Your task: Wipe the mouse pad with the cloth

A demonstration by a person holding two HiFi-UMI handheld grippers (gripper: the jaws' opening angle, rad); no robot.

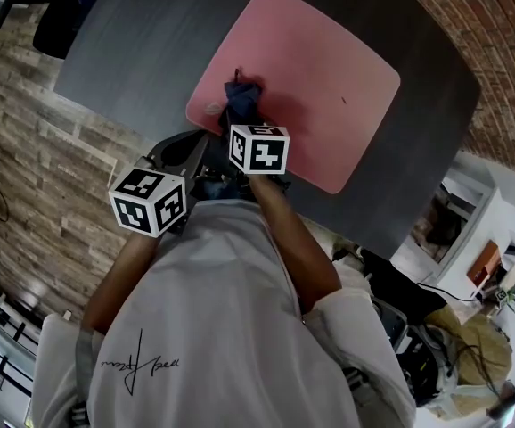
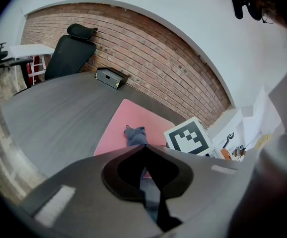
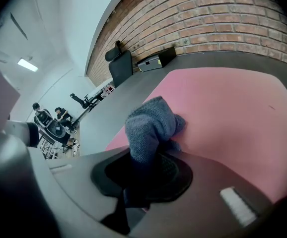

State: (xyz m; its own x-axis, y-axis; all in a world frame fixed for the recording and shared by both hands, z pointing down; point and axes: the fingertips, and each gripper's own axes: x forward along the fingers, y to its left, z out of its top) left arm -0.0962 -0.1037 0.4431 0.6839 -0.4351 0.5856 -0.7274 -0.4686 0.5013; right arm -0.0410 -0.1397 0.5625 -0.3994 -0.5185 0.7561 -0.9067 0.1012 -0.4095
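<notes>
Right claw [image 3: 142, 156] clamps cloth [image 3: 151, 124] atop mouse pad [image 3: 233, 113]; left claw [image 2: 144, 147] closed, empty.

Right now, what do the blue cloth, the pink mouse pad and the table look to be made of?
The cloth looks like soft knitted or fleecy fabric: fuzzy and bunched. The mouse pad seems a matte rubbery or fabric-topped sheet: thin, flat, no shine. The table looks like dark grey laminate or wood, with faint streaky grain.

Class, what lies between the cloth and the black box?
Between cloth and black box: only bare mouse pad, then bare table, shown in the left gripper view.
</notes>
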